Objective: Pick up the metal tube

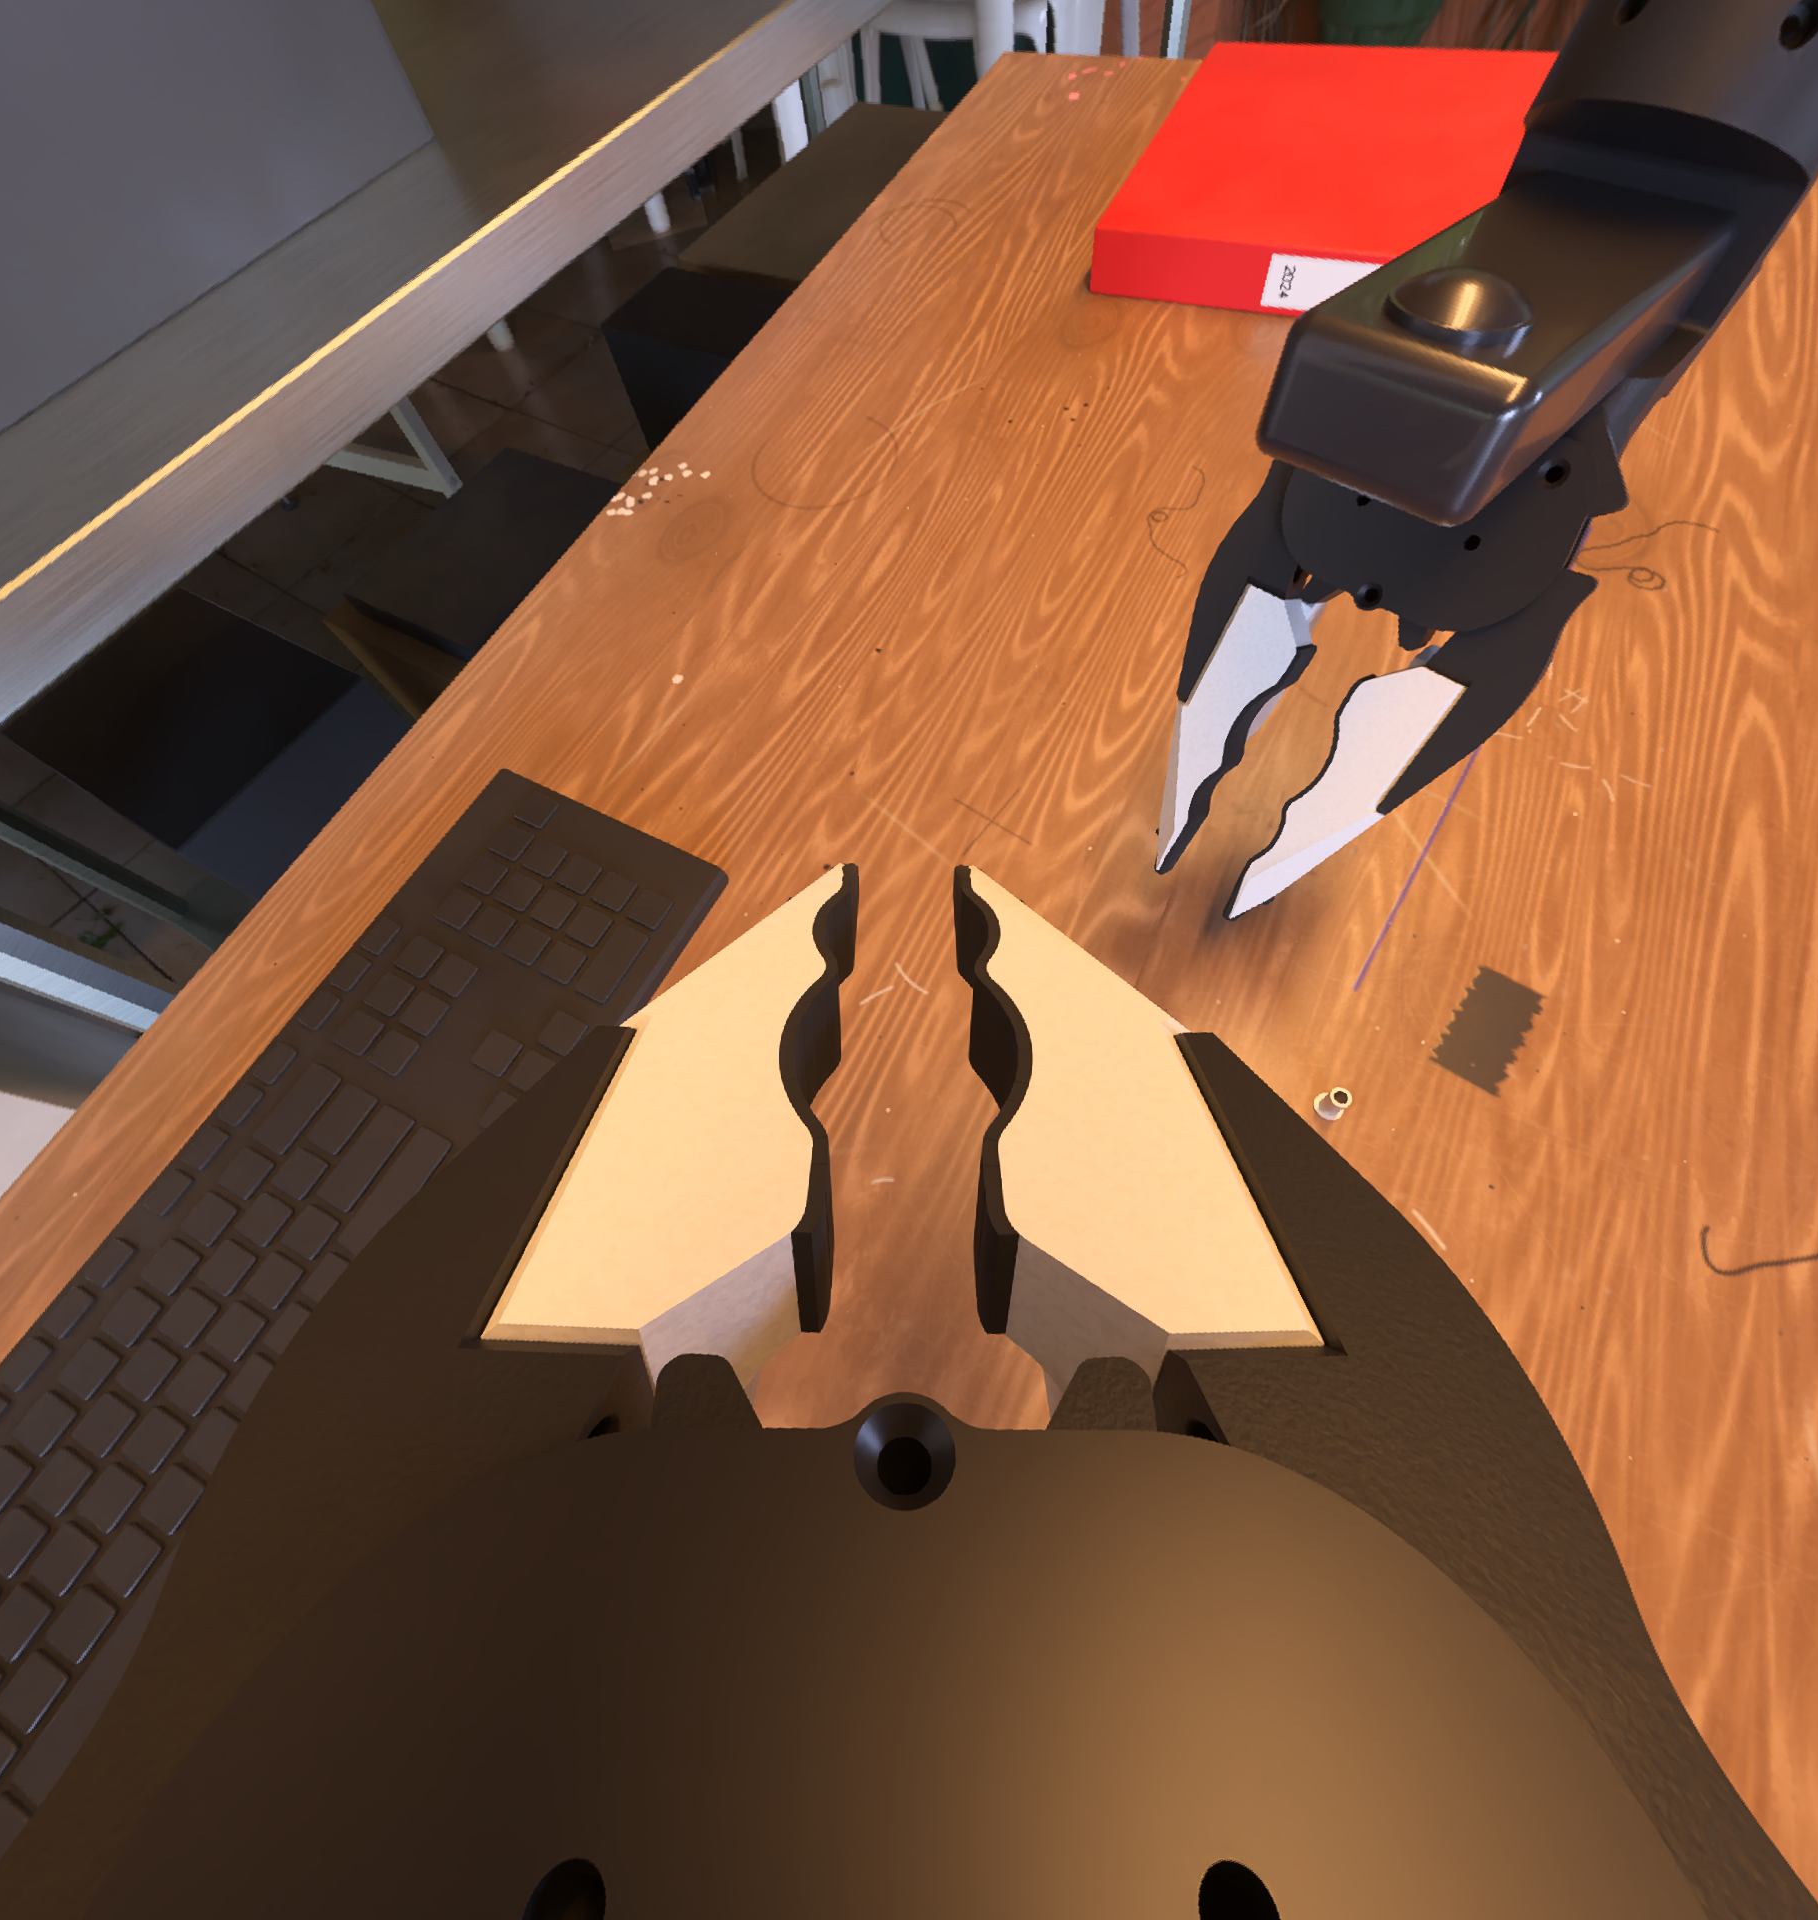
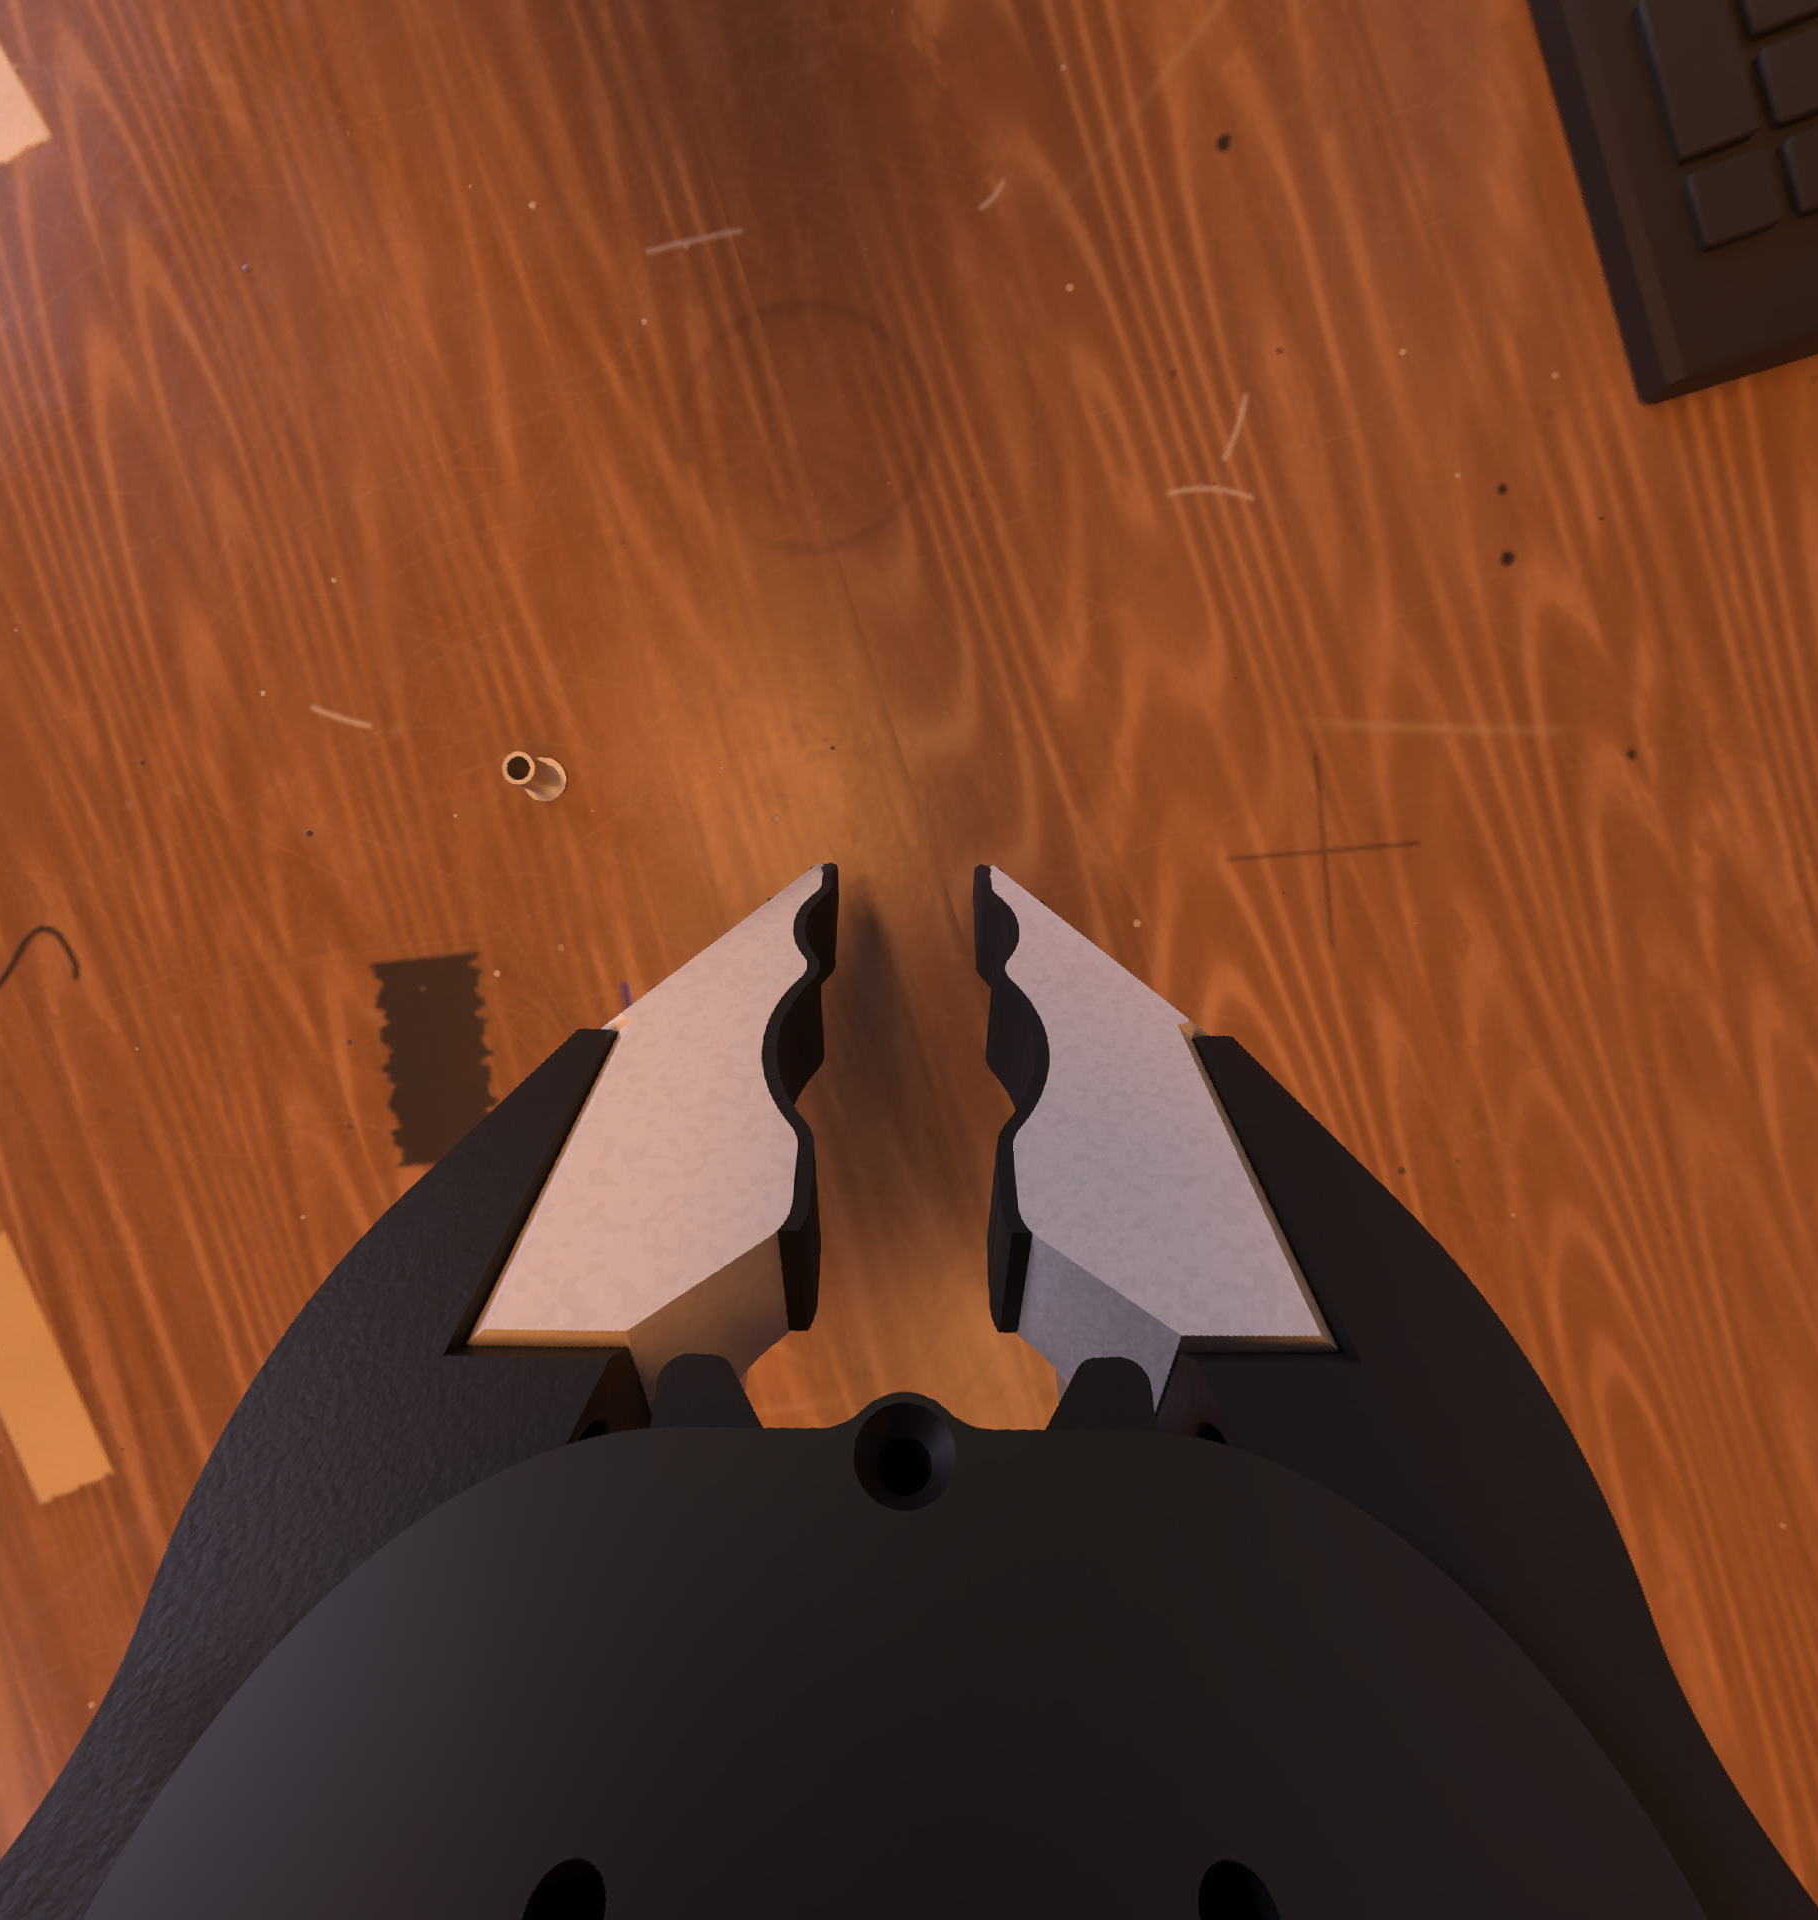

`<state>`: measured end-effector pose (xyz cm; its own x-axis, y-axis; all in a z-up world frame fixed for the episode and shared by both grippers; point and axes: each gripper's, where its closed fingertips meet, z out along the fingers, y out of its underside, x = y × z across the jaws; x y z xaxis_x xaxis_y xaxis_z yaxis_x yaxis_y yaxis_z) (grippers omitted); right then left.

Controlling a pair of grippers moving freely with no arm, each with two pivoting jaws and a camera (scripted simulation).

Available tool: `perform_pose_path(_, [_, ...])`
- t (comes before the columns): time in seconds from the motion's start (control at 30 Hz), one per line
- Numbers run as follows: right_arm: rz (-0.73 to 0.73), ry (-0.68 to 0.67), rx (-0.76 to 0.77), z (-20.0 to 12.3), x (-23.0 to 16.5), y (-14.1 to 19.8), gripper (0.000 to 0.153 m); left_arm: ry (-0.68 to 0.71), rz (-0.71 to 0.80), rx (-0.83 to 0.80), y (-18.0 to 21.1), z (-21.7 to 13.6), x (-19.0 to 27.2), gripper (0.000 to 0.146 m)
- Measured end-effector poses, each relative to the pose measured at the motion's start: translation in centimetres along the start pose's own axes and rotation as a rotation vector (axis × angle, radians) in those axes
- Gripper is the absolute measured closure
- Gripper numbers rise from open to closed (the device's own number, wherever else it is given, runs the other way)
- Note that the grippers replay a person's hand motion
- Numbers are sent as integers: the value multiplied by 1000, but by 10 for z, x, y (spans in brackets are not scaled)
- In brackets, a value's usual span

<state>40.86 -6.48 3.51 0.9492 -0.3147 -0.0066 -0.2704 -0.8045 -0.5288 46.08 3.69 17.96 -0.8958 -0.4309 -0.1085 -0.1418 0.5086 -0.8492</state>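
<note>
Fingers (image 2: 1092,1091) of both grippers parted (nothing held), metal tube (image 2: 534,774) untouched.

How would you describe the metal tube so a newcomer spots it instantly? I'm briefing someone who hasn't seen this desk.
On the wooden desk, look left of the right gripper, just beyond a dark jagged-edged patch. The metal tube is a tiny, pale, hollow cylinder, the only raised object among flat tape scraps and scratches.

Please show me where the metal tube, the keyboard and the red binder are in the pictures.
metal tube (image 2: 534,775): right wrist view, on its short body beside the open end.
keyboard (image 1: 365,1091): left wrist view, on its keys.
red binder (image 1: 1320,145): left wrist view, on its flat top cover.
</note>
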Motion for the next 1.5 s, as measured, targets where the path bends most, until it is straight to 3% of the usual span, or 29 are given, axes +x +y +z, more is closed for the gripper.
perform_pose_path(0.13, [-49, -38, 23, 4, -11, -8, 128, 5, 9, -29, 4, 2, 2, 128])
perform_pose_path(0.27, [-154, -132, 90, 10, -48, -31, 127, 6, 18, -50, 6, 3, 3, 128])
perform_pose_path(0.47, [-271, -177, -36, 28, -72, -18, 114, -7, 21, -61, 8, -1, 1, 129])
perform_pose_path(0.67, [-321, -262, -93, 34, -88, -6, 130, -12, 22, -60, 8, -5, 0, 129])
perform_pose_path(0.83, [-331, -242, -92, 36, -86, -6, 146, -19, 27, -63, 7, -7, 0, 129])
perform_pose_path(1.0, [-332, -242, -75, 37, -83, -8, 146, -7, 30, -70, 8, -6, 2, 129])
perform_pose_path(1.17, [-339, -142, 39, 26, -67, -28, 146, 30, 14, -91, 13, 3, 8, 128])
perform_pose_path(1.5, [-313, 270, 383, -37, -8, -76, 146, 213, -77, -135, 27, 37, 35, 125])
